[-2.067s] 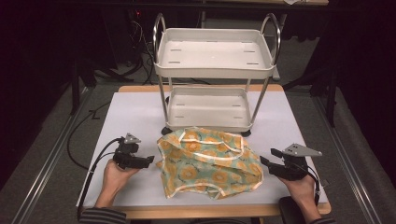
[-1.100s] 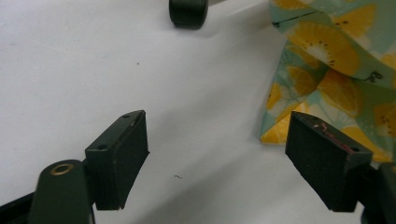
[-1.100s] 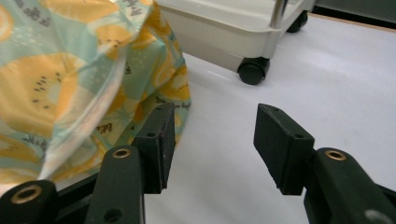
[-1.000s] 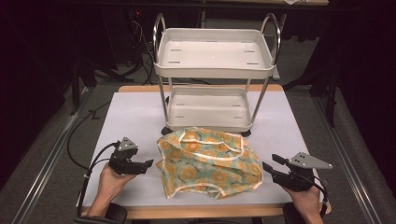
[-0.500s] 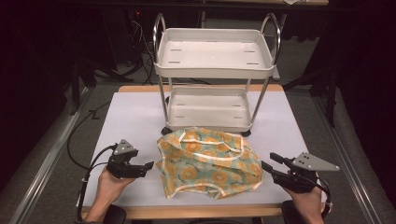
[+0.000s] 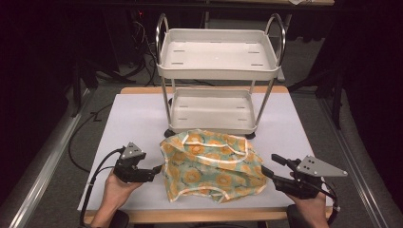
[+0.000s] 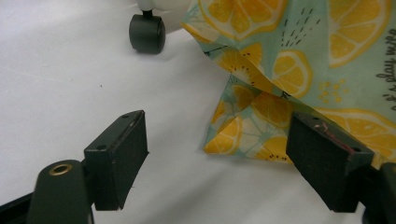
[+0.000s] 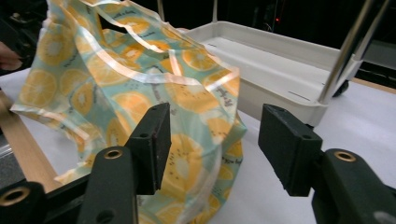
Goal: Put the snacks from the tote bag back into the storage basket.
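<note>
A soft bag printed with orange and lemon slices [image 6: 209, 164] lies crumpled on the white table top [image 6: 138, 118], in front of a white two-tier trolley [image 6: 218, 52]. My left gripper [image 6: 157, 169] rests at the bag's left edge, open. In the left gripper view the bag's folded corner [image 7: 243, 135] lies just beyond my left gripper [image 7: 219, 140], untouched. My right gripper [image 6: 269, 164] hovers at the bag's right side. Its jaws have just been opening and hold nothing. In the right gripper view the bag [image 8: 140, 79] bulges behind my right gripper [image 8: 215, 135].
The trolley's lower tray [image 8: 271, 60] stands right behind the bag, and one black caster [image 7: 147, 32] sits near the bag's left corner. The table's wooden front edge [image 6: 199, 216] runs just below both hands. Cables [image 6: 78, 142] trail off the table's left side.
Both hands have drawn back slightly toward the front edge. The right gripper has lifted a little and its jaws stand wider. The bag has not moved.
</note>
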Motion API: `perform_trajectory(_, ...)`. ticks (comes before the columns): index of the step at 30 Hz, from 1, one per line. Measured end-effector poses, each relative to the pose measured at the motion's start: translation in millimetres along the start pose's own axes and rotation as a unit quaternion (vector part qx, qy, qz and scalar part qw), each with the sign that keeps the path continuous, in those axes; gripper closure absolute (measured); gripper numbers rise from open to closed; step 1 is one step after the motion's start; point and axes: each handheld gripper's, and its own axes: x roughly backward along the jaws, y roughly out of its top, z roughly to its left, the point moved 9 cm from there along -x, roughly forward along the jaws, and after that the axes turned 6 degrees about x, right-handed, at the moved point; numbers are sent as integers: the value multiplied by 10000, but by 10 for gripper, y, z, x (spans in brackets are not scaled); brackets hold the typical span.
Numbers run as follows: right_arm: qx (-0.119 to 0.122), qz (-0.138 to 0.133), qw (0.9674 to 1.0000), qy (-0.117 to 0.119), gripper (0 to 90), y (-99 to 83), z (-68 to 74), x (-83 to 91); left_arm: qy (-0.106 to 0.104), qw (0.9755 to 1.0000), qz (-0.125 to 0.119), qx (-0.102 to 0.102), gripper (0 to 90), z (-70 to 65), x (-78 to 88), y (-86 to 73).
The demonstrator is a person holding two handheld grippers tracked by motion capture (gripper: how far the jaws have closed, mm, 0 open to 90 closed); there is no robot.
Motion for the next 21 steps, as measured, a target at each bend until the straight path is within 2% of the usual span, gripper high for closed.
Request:
perform_trajectory(8,188,54,9996,191,415,44,111,-94,-38,10000,-16,46,213,-4,-14,12)
perform_trajectory(12,335,176,9988,323,399,47,191,-185,-74,10000,-15,39,211,-27,-9,22)
perform_trajectory(13,397,296,9981,370,375,29,221,-253,-108,9999,-38,19,209,-44,-3,36)
perform_trajectory(21,489,619,9963,346,333,-42,231,-459,-161,9999,-37,-17,179,-90,21,58)
